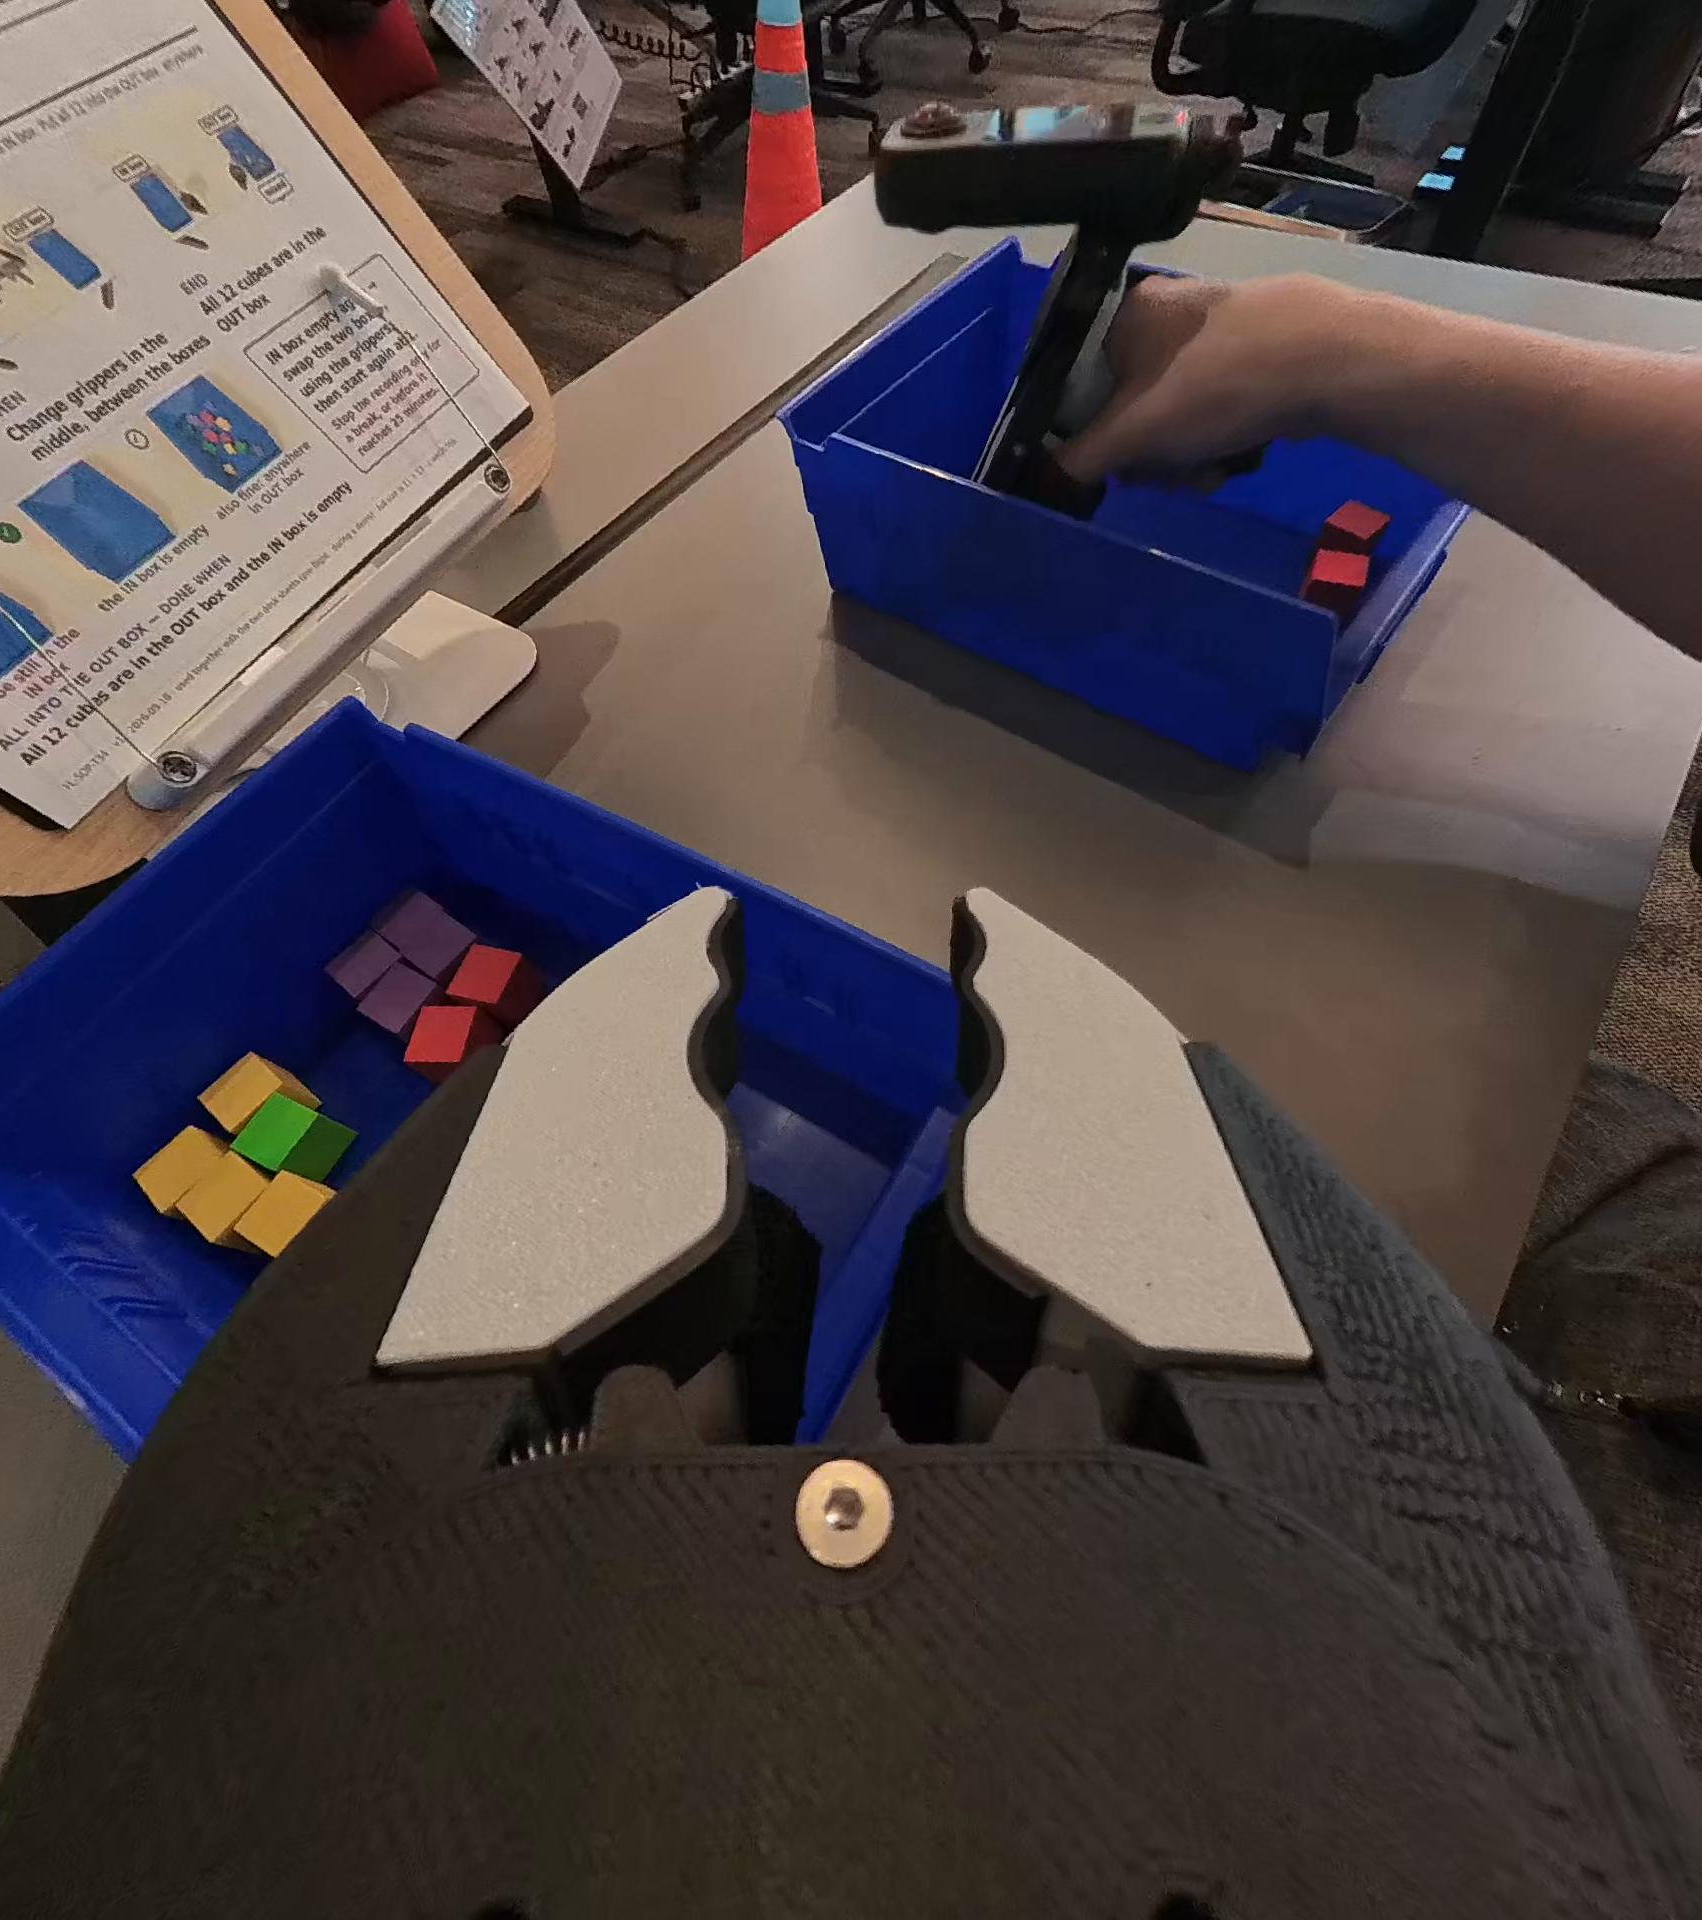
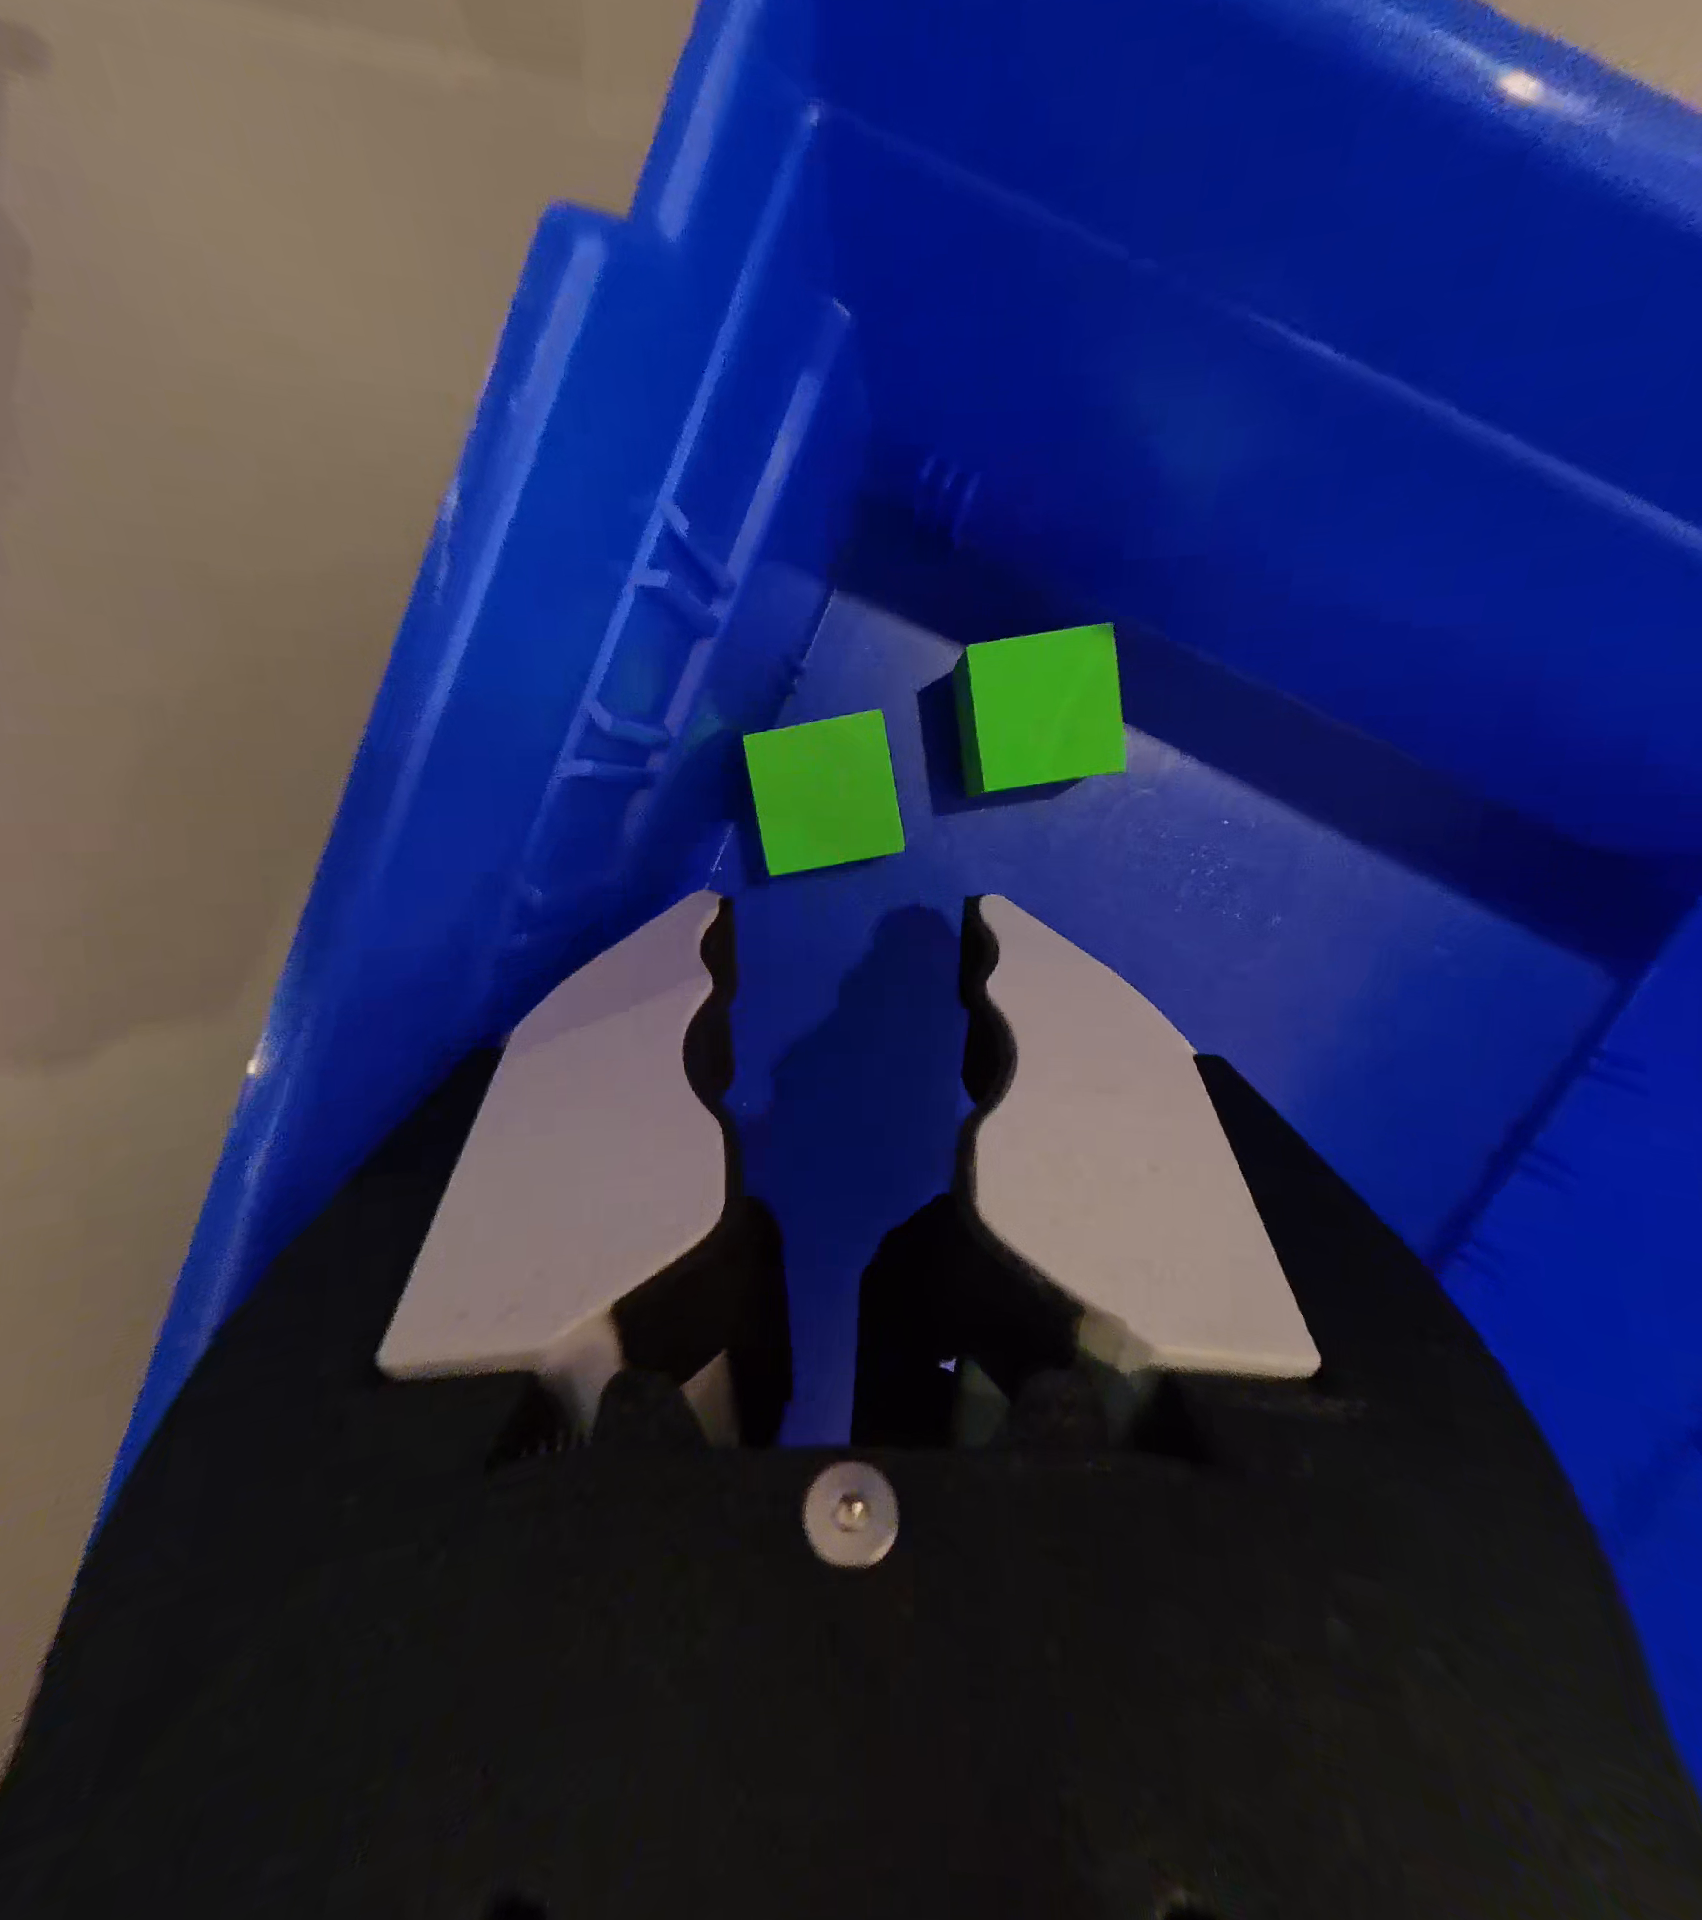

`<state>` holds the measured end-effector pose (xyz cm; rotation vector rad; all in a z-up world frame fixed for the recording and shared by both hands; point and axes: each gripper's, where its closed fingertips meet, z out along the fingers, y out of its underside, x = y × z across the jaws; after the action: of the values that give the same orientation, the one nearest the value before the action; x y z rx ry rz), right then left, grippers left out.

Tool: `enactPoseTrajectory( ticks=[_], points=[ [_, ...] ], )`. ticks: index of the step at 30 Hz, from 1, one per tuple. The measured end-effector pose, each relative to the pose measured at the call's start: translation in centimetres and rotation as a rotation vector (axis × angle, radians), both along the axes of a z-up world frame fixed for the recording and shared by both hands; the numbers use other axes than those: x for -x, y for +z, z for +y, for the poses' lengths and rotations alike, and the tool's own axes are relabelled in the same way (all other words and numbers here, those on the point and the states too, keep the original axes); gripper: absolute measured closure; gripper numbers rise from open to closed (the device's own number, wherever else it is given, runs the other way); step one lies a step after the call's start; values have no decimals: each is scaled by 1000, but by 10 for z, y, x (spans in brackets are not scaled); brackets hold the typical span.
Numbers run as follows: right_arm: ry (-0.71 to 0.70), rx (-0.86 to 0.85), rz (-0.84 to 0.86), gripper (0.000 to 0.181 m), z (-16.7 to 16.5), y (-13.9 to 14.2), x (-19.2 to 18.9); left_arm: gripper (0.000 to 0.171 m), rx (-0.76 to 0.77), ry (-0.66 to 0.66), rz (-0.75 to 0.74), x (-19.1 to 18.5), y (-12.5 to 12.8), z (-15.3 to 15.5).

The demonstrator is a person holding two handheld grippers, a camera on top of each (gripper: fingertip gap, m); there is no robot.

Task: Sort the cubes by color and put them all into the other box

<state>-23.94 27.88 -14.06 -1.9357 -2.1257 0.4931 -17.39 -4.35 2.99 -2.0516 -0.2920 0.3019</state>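
Your left tongs (image 1: 847, 925) stand parted with nothing between the grey fingers (image 1: 598, 1122), hovering over the near right corner of the near blue bin (image 1: 151, 997). Inside that bin, left of the tongs, sit two red cubes (image 1: 473, 1003) touching a cluster of purple cubes (image 1: 405, 956), and nearer the front a green cube (image 1: 291, 1135) nested among yellow cubes (image 1: 223, 1174). Beyond the bin, an instruction sheet on a wooden stand (image 1: 151, 416) leans at the table's far left. Across the grey table (image 1: 930, 727), well apart, the far blue bin (image 1: 1086, 613) holds two red cubes (image 1: 1346, 551) stacked against its right end, and your hand (image 1: 1231, 384) dips the right tongs into it; an orange cone (image 1: 782, 135) stands on the floor behind.

Your right tongs (image 2: 847, 909) are likewise released, empty, pointing down into a corner of that blue bin (image 2: 1346, 312). Two green cubes lie on the bin floor just past the tips: the left green cube (image 2: 823, 792) sits against the ribbed side wall, just beyond the left fingertip, and the right green cube (image 2: 1042, 709) rests near the back wall, close beside the first but apart from it.
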Motion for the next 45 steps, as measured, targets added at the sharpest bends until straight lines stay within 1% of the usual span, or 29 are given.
enactPoseTrajectory(
  ticks=[3,6,8,10,12,15,18,20,22,24,25,27,29,32,34,38,42,45],
  points=[
    [-9,7,11,137,3,5,-4,132,2,4,3,0,0,0],
    [-25,21,45,137,7,19,-11,133,11,16,18,1,1,-2],
    [-42,23,101,138,10,36,-18,133,25,43,40,6,1,-6],
    [-44,11,190,138,10,60,-25,133,41,70,53,12,-1,-11],
    [-16,-9,287,139,1,86,-34,133,80,88,68,21,-6,-17],
    [52,-65,420,140,-24,124,-52,128,201,121,118,41,-14,-32],
    [126,-91,525,141,-60,148,-70,124,313,136,149,58,-13,-44],
    [179,-80,565,142,-86,154,-82,123,376,126,164,68,-11,-48],
    [219,-54,599,144,-111,156,-90,123,446,115,151,77,-15,-49],
    [268,-10,626,145,-139,157,-97,123,519,124,93,87,-25,-47],
    [307,-14,619,145,-153,156,-100,122,555,134,70,93,-31,-45],
    [356,-31,640,145,-174,161,-105,122,614,146,45,105,-44,-39],
    [384,-4,662,146,-189,167,-109,122,681,168,10,117,-58,-36],
    [398,10,679,146,-196,172,-112,122,772,187,-61,134,-83,-31],
    [403,15,674,146,-196,170,-113,122,833,204,-121,147,-102,-30],
    [402,20,664,146,-192,165,-111,122,882,220,-249,168,-135,-23],
    [403,20,676,147,-188,167,-112,122,933,223,-281,179,-155,-16],
    [403,24,690,147,-185,170,-112,122,967,231,-280,186,-164,-18]
  ],
)
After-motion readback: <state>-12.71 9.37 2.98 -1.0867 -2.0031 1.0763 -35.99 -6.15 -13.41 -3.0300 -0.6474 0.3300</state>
